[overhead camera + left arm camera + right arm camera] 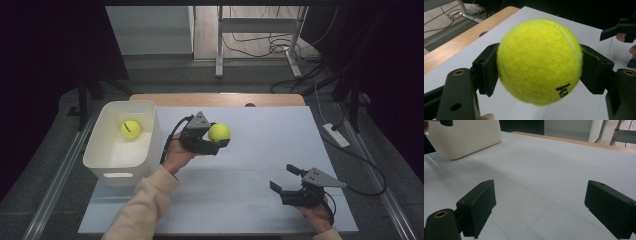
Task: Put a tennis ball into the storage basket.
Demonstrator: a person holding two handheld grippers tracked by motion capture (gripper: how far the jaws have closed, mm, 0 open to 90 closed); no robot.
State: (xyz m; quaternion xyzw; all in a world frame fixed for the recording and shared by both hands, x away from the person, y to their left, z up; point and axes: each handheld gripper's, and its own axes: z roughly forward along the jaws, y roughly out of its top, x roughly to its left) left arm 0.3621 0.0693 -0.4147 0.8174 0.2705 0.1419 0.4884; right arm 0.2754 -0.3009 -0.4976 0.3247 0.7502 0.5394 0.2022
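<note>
A yellow tennis ball [219,132] [539,61] is held above the white table, with my left gripper [216,137] [539,65] shut on it; both black pads press its sides. A second yellow tennis ball [130,129] lies inside the white bin [121,170] at the table's left. My right gripper [285,179] [540,207] rests low near the front right of the table, its jaws open with nothing between them. The bin's [466,138] corner shows far off in the right gripper view.
The table is covered by white paper [250,165], with a wooden strip [220,99] along the far edge. Beyond it stand a metal frame's legs [219,45] and loose cables on the floor. A power strip [336,135] lies right of the table.
</note>
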